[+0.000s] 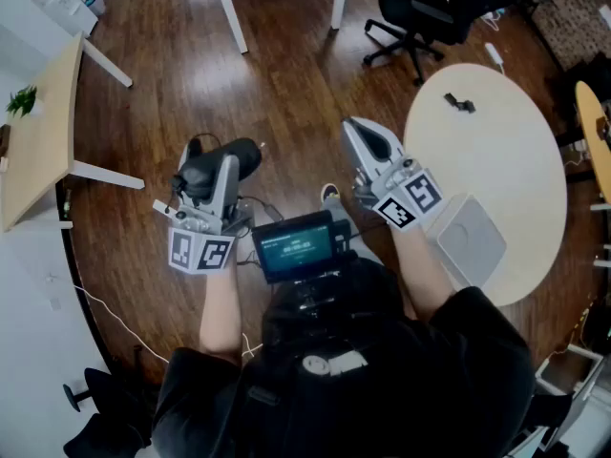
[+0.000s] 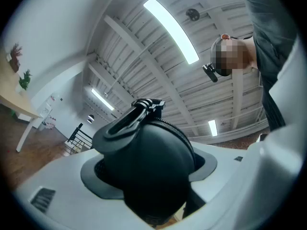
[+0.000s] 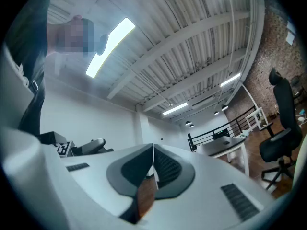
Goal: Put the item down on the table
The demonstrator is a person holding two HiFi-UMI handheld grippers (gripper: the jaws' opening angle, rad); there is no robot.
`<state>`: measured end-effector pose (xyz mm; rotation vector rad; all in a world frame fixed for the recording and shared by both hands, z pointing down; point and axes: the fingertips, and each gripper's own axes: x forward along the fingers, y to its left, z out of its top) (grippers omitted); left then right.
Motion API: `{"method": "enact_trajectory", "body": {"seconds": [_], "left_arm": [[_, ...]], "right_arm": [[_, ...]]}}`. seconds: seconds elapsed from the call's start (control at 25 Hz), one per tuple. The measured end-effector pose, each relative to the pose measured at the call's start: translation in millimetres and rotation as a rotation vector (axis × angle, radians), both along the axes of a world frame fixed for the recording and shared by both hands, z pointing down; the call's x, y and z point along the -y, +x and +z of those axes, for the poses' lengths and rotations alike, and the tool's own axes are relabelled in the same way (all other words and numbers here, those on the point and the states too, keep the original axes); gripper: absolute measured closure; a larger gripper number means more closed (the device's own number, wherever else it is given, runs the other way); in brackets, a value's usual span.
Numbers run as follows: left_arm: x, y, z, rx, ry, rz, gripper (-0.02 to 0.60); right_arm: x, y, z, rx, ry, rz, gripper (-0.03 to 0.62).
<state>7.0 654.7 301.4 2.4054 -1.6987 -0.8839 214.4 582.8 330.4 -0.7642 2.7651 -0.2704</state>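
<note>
Item: black zipped case (image 2: 149,169), clamped in my left gripper's (image 1: 226,167) wide-set jaws at centre-left over bare floor, my right gripper (image 1: 368,144) closed and empty; risk: releasing short of the round table (image 1: 496,151) at right drops it floorward.

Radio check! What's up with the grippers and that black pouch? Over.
Left gripper shut on pouch, over the floor. Right gripper shut, empty. Pouch not on table yet. White box sits on table's near edge.
</note>
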Motion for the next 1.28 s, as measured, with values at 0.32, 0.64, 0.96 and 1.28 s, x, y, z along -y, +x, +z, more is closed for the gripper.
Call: {"method": "enact_trajectory", "body": {"seconds": [0.32, 0.64, 0.96, 1.28], "left_arm": [[95.5, 3.8, -5.5, 0.019, 0.010, -0.027, 0.245], [182.2, 21.2, -23.8, 0.055, 0.029, -0.028, 0.245], [233.8, 48.2, -33.0, 0.087, 0.041, -0.004, 0.245], [265.7, 37.6, -21.0, 0.092, 0.038, 0.000, 0.245]], "right_arm": [[98.5, 3.9, 6.7, 0.007, 0.008, -0.022, 0.580], [181.4, 9.6, -0.6, 0.023, 0.030, -0.045, 0.580], [228.7, 20.6, -10.7, 0.029, 0.062, -0.057, 0.580], [254.8, 2.6, -1.3, 0.018, 0.069, -0.073, 0.580]]}}
